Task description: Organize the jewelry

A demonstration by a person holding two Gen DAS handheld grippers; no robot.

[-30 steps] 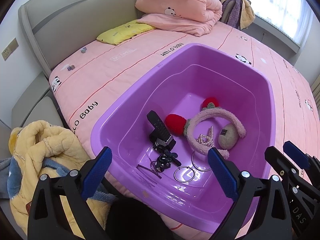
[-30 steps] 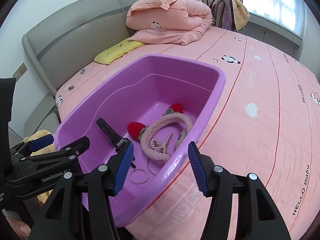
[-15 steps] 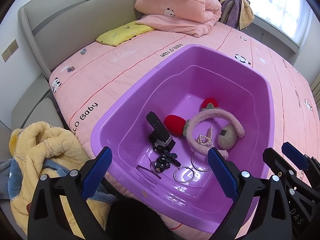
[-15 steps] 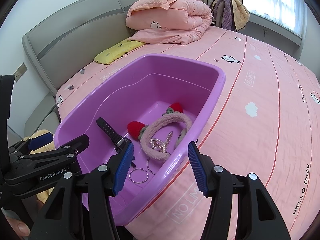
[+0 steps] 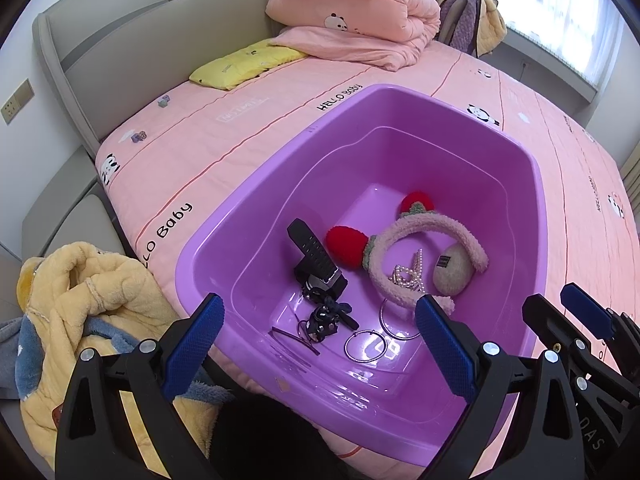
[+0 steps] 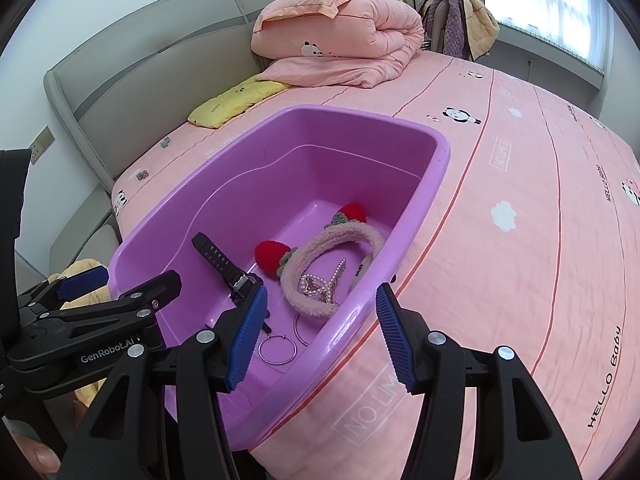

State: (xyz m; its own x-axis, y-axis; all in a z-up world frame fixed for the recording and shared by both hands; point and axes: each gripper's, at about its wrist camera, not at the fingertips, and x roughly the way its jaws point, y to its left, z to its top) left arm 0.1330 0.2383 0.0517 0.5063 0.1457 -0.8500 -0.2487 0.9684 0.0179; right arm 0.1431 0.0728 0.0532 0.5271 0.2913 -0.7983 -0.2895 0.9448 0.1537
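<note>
A purple plastic tub [image 5: 248, 200] [image 6: 416, 216] sits on the pink bed. Inside lie a black watch [image 5: 314, 258] [image 6: 222, 262], a fuzzy pink headband with red strawberries [image 5: 436, 226] [image 6: 340, 240], a pearl hair clip [image 5: 408, 276] [image 6: 320, 284], silver hoop earrings [image 5: 365, 345] [image 6: 277, 350], and small dark hair ties [image 5: 326, 318]. My left gripper [image 5: 318, 344] hovers open over the tub's near rim, nothing between its fingers. My right gripper [image 6: 320, 336] is open above the tub's right rim, holding nothing.
A folded pink quilt [image 5: 352, 28] and a yellow pillow [image 5: 244, 62] lie by the grey headboard [image 6: 120, 80]. A yellow fleece garment [image 5: 80, 304] is heaped off the bed's left side. A chair with clothes [image 6: 460, 20] stands near the window.
</note>
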